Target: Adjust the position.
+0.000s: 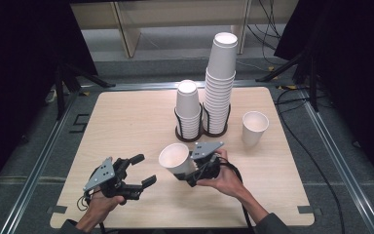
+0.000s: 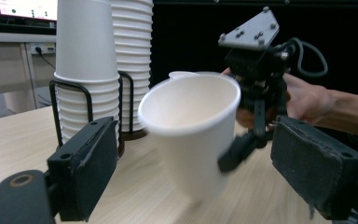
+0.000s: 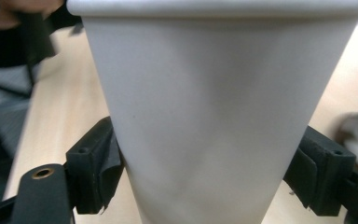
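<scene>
white paper cup (image 1: 174, 158), light and easily crushed, is sitting tilted above the table (image 1: 126, 122), right gripper (image 1: 191, 171) pinching its lower wall, best held gently there; left gripper (image 1: 143, 170) is gaping empty nearby

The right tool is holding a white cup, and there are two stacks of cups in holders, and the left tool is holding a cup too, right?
Not quite. The left tool holds nothing; the high view shows its jaws wide apart with no cup between them. The rest is right: the right tool grips a white cup, and two stacks stand in holders.
</scene>
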The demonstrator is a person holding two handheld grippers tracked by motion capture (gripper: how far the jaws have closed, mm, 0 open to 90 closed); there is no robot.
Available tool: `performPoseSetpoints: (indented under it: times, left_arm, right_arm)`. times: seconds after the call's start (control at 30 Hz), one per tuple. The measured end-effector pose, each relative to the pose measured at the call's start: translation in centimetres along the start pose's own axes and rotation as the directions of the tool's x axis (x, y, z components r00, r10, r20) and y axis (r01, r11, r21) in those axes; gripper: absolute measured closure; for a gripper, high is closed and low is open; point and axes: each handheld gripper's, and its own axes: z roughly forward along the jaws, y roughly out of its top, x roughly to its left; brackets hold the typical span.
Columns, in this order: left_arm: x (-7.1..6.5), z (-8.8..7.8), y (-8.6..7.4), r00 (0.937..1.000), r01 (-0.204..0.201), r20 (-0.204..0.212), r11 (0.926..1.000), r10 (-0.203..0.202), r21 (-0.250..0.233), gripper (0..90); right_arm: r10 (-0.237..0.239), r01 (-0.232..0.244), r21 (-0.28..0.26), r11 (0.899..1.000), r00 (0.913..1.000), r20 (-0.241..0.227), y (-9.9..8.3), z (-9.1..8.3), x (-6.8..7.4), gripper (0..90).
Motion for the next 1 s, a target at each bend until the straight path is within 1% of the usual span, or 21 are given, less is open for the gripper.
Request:
performPoseSetpoints:
  times: [0.1, 0.17, 0.2, 0.23, 0.3, 0.37, 0.4, 0.47, 0.5, 0.57, 0.6, 0.63, 0.7, 0.77, 0.8, 0.83, 0.87, 0.9, 0.93, 0.97, 1.0]
  left_arm:
    - [0.1, 0.0, -0.1, 0.9998, -0.007, -0.019, 0.9999, 0.007, 0.009, 14.4]
    - [0.1, 0.0, -0.2, 0.9996, 0.0, -0.03, 1.0, 0.0, 0.01, 14.4]
    - [0.2, 0.0, -0.2, 0.9995, -0.007, -0.032, 0.9999, 0.007, 0.014, 14.4]
    - [0.2, 0.0, -0.3, 0.9993, 0.003, -0.037, 0.9999, -0.002, 0.016, 14.4]
    - [0.4, 0.0, -0.3, 0.999, -0.005, -0.044, 0.9997, 0.006, 0.023, 14.5]
    - [0.4, 0.0, -0.4, 0.9989, -0.006, -0.046, 0.9996, 0.007, 0.026, 14.6]
    - [0.5, 0.0, -0.4, 0.9987, -0.007, -0.051, 0.9995, 0.008, 0.032, 14.6]
    - [0.5, 0.0, -0.5, 0.9983, -0.003, -0.059, 0.9994, 0.005, 0.034, 14.6]
    - [0.5, 0.0, -0.5, 0.998, 0.0, -0.063, 0.9994, 0.003, 0.036, 14.6]
    - [0.6, 0.0, -0.6, 0.9975, 0.001, -0.07, 0.9992, 0.002, 0.041, 14.6]
    - [0.7, 0.0, -0.7, 0.9973, 0.003, -0.073, 0.999, 0.0, 0.045, 14.6]
    - [0.7, 0.0, -0.7, 0.997, 0.003, -0.077, 0.9989, 0.0, 0.046, 14.6]
    - [0.8, 0.0, -0.8, 0.9959, 0.007, -0.091, 0.9982, -0.001, 0.059, 14.6]
    - [0.9, 0.0, -0.9, 0.9953, 0.005, -0.096, 0.9979, 0.002, 0.065, 14.6]
    - [1.0, 0.0, -0.9, 0.9957, 0.008, -0.093, 0.9985, -0.003, 0.054, 14.6]
    - [1.0, 0.0, -0.9, 0.995, 0.012, -0.1, 0.998, -0.005, 0.062, 14.6]
    - [1.1, 0.0, -1.0, 0.9948, 0.011, -0.102, 0.9979, -0.005, 0.064, 14.6]
    - [1.1, 0.0, -1.0, 0.9947, 0.014, -0.102, 0.998, -0.008, 0.061, 14.6]
    - [1.1, 0.0, -1.0, 0.9947, 0.013, -0.102, 0.998, -0.007, 0.062, 14.6]
    - [1.1, 0.0, -1.0, 0.9947, 0.014, -0.103, 0.998, -0.008, 0.061, 14.6]
    - [1.1, 0.1, -1.1, 0.9951, 0.015, -0.099, 0.9987, -0.01, 0.049, 14.6]
  right_arm:
    - [0.046, -0.042, -0.055, 0.998, 0.9963, 0.073, -0.9, -1.8, -0.9, 21.3]
    - [0.073, -0.066, -0.078, 0.995, 0.9919, 0.104, -1.5, -2.8, -1.4, 21.3]
    - [0.082, -0.071, -0.087, 0.994, 0.9887, 0.126, -1.8, -3.3, -1.6, 21.2]
    - [0.092, -0.081, -0.085, 0.993, 0.9867, 0.133, -2.0, -3.7, -1.8, 21.2]
    - [0.107, -0.09, -0.098, 0.991, 0.9789, 0.174, -2.5, -4.4, -2.1, 21.2]
    - [0.121, -0.102, -0.107, 0.989, 0.9745, 0.189, -3.0, -5.0, -2.6, 21.1]
    - [0.118, -0.093, -0.124, 0.988, 0.9695, 0.214, -3.2, -5.3, -2.8, 21.1]
    - [0.162, -0.133, -0.143, 0.981, 0.9646, 0.209, -3.5, -5.8, -3.0, 21.1]
    - [0.15, -0.115, -0.154, 0.981, 0.9591, 0.24, -3.6, -6.1, -3.1, 21.0]
    - [0.152, -0.107, -0.182, 0.977, 0.9554, 0.253, -4.0, -6.5, -3.5, 21.0]
    - [0.171, -0.126, -0.184, 0.975, 0.9513, 0.257, -4.1, -6.7, -3.4, 20.9]
    - [0.174, -0.124, -0.201, 0.972, 0.9514, 0.254, -4.3, -6.8, -3.5, 20.9]
    - [0.165, -0.116, -0.177, 0.977, 0.9405, 0.297, -4.8, -7.5, -3.8, 20.8]
    - [0.174, -0.117, -0.196, 0.974, 0.936, 0.306, -5.3, -7.9, -4.1, 20.8]
    - [0.191, -0.132, -0.205, 0.97, 0.9322, 0.307, -5.6, -8.2, -4.1, 20.8]
    - [0.205, -0.141, -0.217, 0.966, 0.9289, 0.309, -5.8, -8.3, -4.2, 20.8]
    - [0.213, -0.146, -0.22, 0.965, 0.9231, 0.32, -6.0, -8.6, -4.3, 20.8]
    - [0.206, -0.139, -0.214, 0.967, 0.9207, 0.332, -6.3, -8.9, -4.5, 20.8]
    - [0.224, -0.155, -0.217, 0.964, 0.9122, 0.343, -6.5, -9.2, -4.5, 20.8]
    - [0.221, -0.151, -0.215, 0.965, 0.908, 0.356, -6.8, -9.5, -4.6, 20.8]
    - [0.247, -0.169, -0.242, 0.956, 0.9062, 0.343, -7.0, -9.6, -4.7, 20.8]
